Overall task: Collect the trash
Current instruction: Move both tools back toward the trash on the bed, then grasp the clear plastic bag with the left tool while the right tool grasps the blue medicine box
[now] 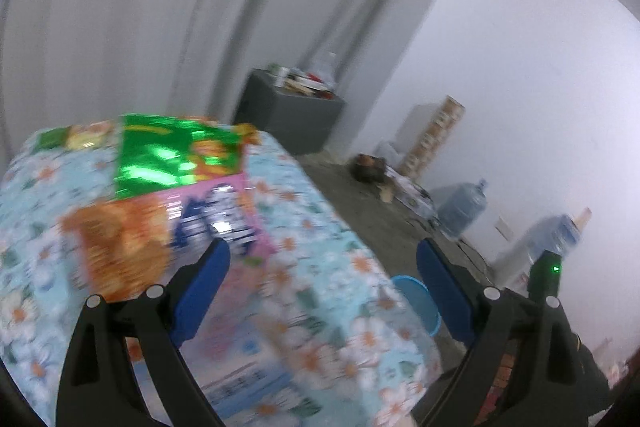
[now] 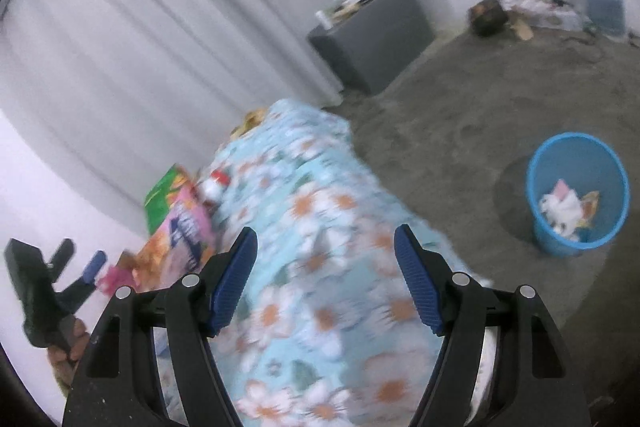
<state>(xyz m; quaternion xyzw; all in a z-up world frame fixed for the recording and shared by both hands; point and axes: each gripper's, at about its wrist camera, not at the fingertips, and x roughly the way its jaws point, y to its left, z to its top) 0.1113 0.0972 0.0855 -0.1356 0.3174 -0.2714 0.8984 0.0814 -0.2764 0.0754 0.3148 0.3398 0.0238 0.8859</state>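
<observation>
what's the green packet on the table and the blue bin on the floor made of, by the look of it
Green packet: likely metallised foil or glossy plastic film; bright mirror-like glare patches on its flat face, though the picture is blurred.

Blue bin: probably moulded plastic, smooth and fairly matte; even solid colour, thin rolled rim, tapered walls. It holds crumpled white paper or wrappers.

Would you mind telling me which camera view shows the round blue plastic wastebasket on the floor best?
The right wrist view shows the blue wastebasket best: its whole rim, wall and the crumpled white and orange trash inside are visible. In the left wrist view only a slice of its rim shows, between the flowered tablecloth and a gripper finger.
</observation>
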